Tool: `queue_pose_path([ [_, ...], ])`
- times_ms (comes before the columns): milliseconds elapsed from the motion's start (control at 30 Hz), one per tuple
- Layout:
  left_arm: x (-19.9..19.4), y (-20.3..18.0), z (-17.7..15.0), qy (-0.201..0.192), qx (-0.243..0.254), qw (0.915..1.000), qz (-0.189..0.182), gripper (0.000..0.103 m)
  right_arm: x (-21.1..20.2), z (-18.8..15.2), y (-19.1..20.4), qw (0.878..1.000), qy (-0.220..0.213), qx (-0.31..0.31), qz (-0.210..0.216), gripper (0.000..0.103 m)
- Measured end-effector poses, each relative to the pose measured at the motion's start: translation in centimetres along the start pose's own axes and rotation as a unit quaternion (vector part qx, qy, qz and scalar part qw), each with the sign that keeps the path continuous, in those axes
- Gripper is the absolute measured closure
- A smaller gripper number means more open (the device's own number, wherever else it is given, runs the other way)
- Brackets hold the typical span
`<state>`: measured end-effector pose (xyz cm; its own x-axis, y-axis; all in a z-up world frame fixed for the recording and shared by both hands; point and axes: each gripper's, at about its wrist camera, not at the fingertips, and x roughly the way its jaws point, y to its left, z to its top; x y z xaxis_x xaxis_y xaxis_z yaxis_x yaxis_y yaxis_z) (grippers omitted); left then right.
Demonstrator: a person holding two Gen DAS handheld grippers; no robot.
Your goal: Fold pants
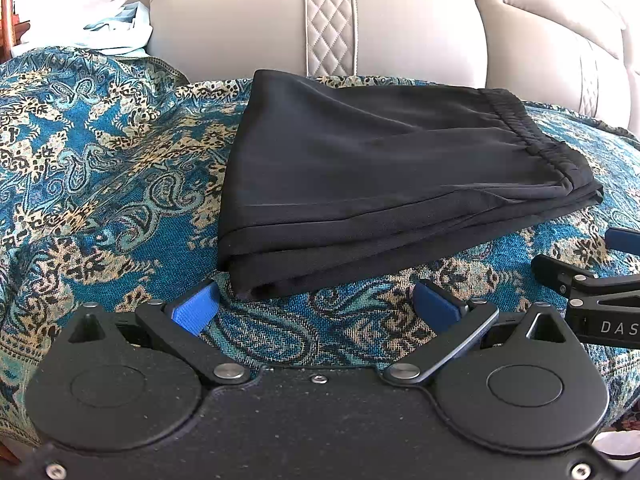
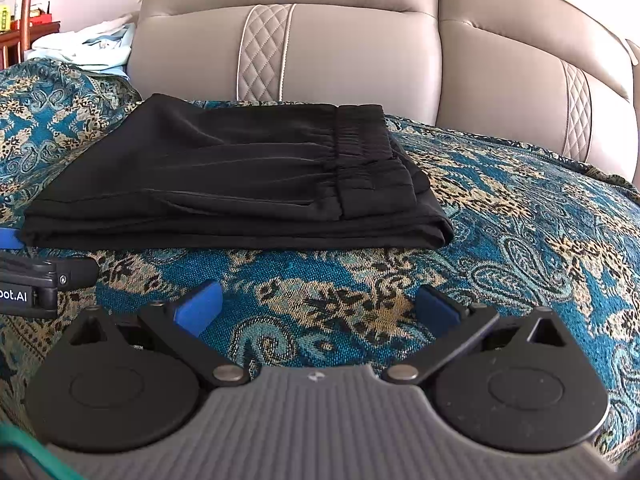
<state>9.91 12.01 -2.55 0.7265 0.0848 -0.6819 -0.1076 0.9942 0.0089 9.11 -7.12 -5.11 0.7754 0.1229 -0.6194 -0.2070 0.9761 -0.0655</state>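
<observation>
Black pants (image 1: 360, 168) lie folded into a flat stack on a teal and gold patterned cover (image 1: 100, 168); the elastic waistband faces right. The right wrist view shows the same pants (image 2: 224, 184) on the cover (image 2: 520, 240). My left gripper (image 1: 316, 304) stands open just in front of the stack's near corner, nothing between its blue pads. My right gripper (image 2: 320, 308) is open too, a short way in front of the pants, over bare cover. Each gripper shows at the edge of the other's view: the right gripper (image 1: 592, 280) and the left gripper (image 2: 40, 280).
A beige padded sofa back (image 1: 328, 24) with quilted strips rises behind the pants. A pile of pale cloth (image 1: 116, 28) lies at the back left. A wooden piece of furniture (image 2: 24, 36) stands far left.
</observation>
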Motion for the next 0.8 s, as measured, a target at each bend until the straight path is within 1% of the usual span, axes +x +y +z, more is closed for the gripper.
queue_pose_path([
  [800, -0.05, -0.13, 0.06, -0.004, 0.002, 1.0000, -0.001, 0.000, -0.04, 0.00, 0.03, 1.000, -0.001, 0.000, 0.000, 0.000],
])
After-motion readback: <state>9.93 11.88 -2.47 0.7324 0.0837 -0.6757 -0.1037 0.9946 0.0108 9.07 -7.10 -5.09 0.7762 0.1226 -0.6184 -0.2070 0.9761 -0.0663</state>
